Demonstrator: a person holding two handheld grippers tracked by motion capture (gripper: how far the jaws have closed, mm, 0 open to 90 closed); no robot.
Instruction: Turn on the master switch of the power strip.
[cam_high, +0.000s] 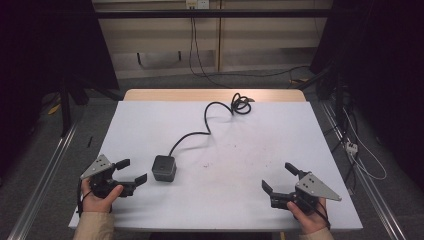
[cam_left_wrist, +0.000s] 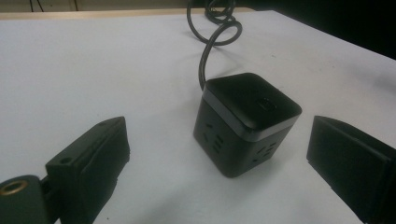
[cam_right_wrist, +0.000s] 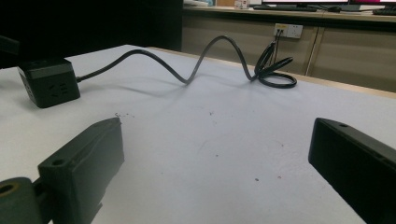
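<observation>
The left gripper (cam_high: 131, 172) is spread wide, with nothing in it. Just beside it, a black plug box (cam_high: 164, 167) sits on the white table (cam_high: 240, 200). Its cord (cam_high: 207, 117) curls away. The right gripper (cam_high: 280, 178) is wide too.

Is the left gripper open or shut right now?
Open. The left gripper has its fingers spread wide, empty, with the black cube on the table just ahead of them, untouched.

High view overhead facing forward, gripper views low, all sharing cube socket (cam_high: 164, 168)
</observation>
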